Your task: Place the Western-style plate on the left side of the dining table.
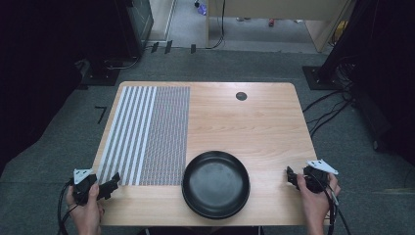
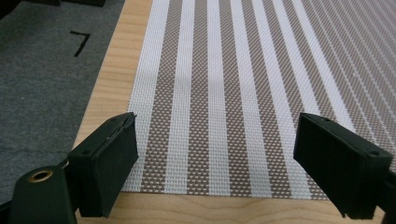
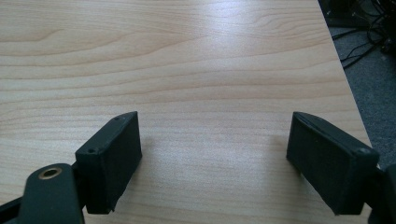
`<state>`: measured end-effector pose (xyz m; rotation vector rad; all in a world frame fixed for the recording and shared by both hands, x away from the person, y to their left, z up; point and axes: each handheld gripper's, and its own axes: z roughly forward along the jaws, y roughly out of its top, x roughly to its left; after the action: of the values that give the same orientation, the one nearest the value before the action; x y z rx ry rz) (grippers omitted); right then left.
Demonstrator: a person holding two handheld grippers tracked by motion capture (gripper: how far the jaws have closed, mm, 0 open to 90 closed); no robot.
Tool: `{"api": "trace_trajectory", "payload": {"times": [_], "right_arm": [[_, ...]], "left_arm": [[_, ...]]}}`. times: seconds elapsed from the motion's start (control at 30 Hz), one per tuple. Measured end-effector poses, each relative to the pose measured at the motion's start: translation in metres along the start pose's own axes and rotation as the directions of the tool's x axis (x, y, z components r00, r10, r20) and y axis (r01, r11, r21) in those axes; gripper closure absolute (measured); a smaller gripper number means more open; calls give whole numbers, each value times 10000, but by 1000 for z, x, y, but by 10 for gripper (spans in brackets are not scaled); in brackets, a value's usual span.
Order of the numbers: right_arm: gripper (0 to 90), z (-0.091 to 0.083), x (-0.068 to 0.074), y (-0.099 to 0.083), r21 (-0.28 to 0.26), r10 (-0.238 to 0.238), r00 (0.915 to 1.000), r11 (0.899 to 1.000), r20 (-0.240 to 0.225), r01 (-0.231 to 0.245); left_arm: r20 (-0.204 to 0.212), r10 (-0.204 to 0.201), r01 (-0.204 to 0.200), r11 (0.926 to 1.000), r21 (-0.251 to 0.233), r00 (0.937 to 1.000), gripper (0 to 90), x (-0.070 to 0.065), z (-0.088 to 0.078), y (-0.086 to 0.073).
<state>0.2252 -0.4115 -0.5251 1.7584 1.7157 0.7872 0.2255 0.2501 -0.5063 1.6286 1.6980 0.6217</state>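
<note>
A black round plate point(image 1: 216, 183) sits on the wooden table point(image 1: 244, 122) near its front edge, in the middle. A woven placemat point(image 1: 147, 134) with white and brown stripes covers the table's left part. My left gripper point(image 1: 111, 183) rests at the front left corner, just at the placemat's point(image 2: 224, 84) near edge, its jaws wide apart with nothing between them. My right gripper point(image 1: 292, 177) hovers at the front right edge, right of the plate, open over bare wood point(image 3: 187, 70). The left gripper point(image 2: 217, 158) and the right gripper point(image 3: 215, 158) each show two black pads with a wide gap.
A small dark round hole point(image 1: 241, 96) lies near the table's far edge. Grey carpet point(image 1: 49, 142) surrounds the table, with cables point(image 1: 328, 110) on the floor at the right and dark equipment stands at the back.
</note>
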Motion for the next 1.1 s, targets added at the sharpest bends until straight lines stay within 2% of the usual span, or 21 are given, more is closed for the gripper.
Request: {"api": "trace_trajectory", "payload": {"times": [0.2,0.37,0.53,0.63,0.7,0.77,0.83,1.1], "right_arm": [[164,0,1,0,16,-11,10000,10000,-18,11],[145,0,1,-1,45,-1,10000,10000,-9,1],[137,0,1,-1,56,-41,10000,10000,-23,41],[134,0,2,-1,82,12,10000,10000,15,-12],[134,0,2,-1,66,-34,10000,10000,-16,34],[135,0,2,-1,77,-80,9999,9999,-79,81],[135,-1,2,-1,71,-103,9999,9999,-77,104],[134,-1,3,-1,77,-8,10000,10000,4,8]], "left_arm": [[272,149,-142,9995,-274,9995,113,-12,-7,11],[655,275,-222,9966,-797,9975,115,-35,-11,28],[1219,648,-505,9918,-1174,9904,115,-63,-8,49],[1481,824,-635,9898,-1279,9855,121,-76,-5,52],[1668,748,-555,9915,-1177,9831,123,-82,-3,52],[1935,689,-473,9923,-1143,9787,127,-89,-3,50],[2129,855,-641,9923,-1058,9733,127,-99,-3,48],[3048,1255,-1021,9905,-916,9441,127,-126,-5,40]]}}
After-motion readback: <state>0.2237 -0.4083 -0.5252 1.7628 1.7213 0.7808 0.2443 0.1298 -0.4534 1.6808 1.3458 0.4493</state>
